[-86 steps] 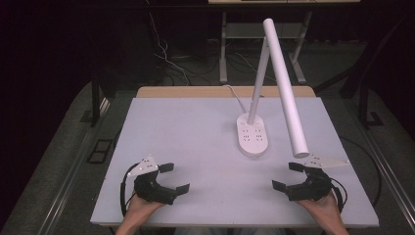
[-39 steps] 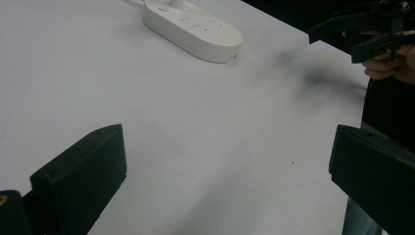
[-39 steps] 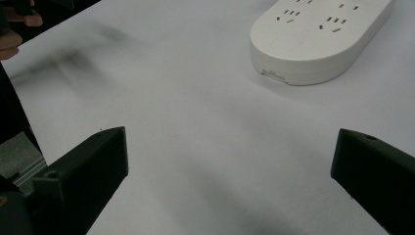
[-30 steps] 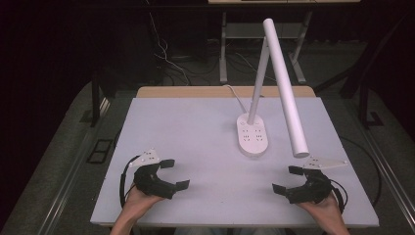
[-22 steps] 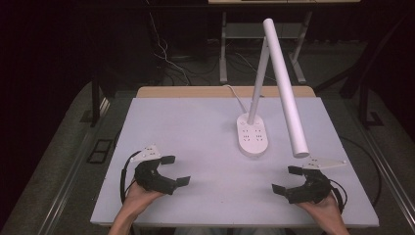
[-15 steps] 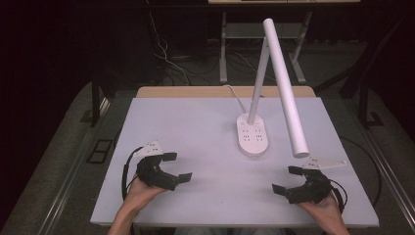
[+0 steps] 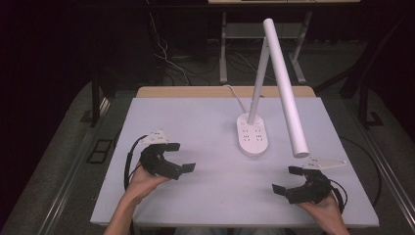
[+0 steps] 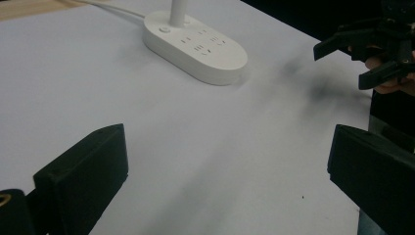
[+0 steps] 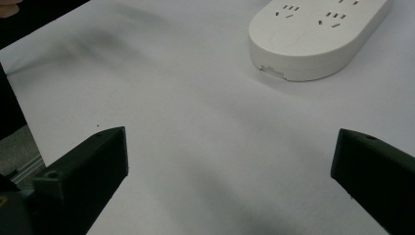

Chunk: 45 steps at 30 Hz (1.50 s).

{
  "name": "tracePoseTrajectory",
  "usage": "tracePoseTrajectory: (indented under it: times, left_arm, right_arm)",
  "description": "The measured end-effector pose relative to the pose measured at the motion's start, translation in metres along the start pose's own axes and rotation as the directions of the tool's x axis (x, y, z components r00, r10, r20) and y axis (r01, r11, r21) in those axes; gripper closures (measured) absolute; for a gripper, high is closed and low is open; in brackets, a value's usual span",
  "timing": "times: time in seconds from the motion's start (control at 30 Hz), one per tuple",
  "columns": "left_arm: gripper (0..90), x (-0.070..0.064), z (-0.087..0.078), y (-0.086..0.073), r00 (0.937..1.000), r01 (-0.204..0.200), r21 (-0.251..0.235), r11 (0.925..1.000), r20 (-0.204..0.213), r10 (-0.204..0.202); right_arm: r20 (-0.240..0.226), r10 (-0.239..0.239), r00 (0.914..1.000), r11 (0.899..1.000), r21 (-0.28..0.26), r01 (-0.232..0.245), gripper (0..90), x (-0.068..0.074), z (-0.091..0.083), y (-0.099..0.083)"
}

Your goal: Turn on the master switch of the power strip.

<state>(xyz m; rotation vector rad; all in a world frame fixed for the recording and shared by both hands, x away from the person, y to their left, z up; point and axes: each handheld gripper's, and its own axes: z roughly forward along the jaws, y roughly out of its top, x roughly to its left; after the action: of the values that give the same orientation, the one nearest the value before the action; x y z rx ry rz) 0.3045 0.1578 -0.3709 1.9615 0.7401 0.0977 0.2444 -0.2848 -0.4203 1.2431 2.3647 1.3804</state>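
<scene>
In the high view the left gripper sits at the lower left of the frame, held by a hand that rises from the bottom edge; its jaws stand wide apart with nothing between them and point toward the middle of the white table. The right gripper lies at the lower right, also in a hand, jaws spread and empty, aimed left across the table. The white desk lamp stands right of centre: its oval base, with sockets on top, rests on the table between and beyond the two grippers, apart from both. Its long tube head slants down to the right and ends above the right gripper. In the left gripper view the base is at the upper middle and the right gripper at the upper right. In the right gripper view the base lies at the upper right, beyond the open jaws
</scene>
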Motion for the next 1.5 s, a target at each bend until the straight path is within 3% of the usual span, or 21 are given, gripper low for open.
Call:
tracePoseTrajectory:
  times: [0.9, 1.5]
  left_arm:
    - [1.1, 0.014, 0.02, 0.044, 0.9993, -0.038, 0.052, 0.9979, -0.002, 0.038]
    - [1.4, 0.022, 0.035, 0.076, 0.9972, -0.075, 0.111, 0.991, 0.007, 0.075]
  right_arm:
    - [-0.004, -0.006, 1.0, 1.0, 0.001, 0.006, 0.0, 0.0, 0.001, 0.0]
    - [-0.014, -0.009, 0.9999, 1.0, 0.009, 0.009, 0.0, 0.001, 0.001, 0.0]
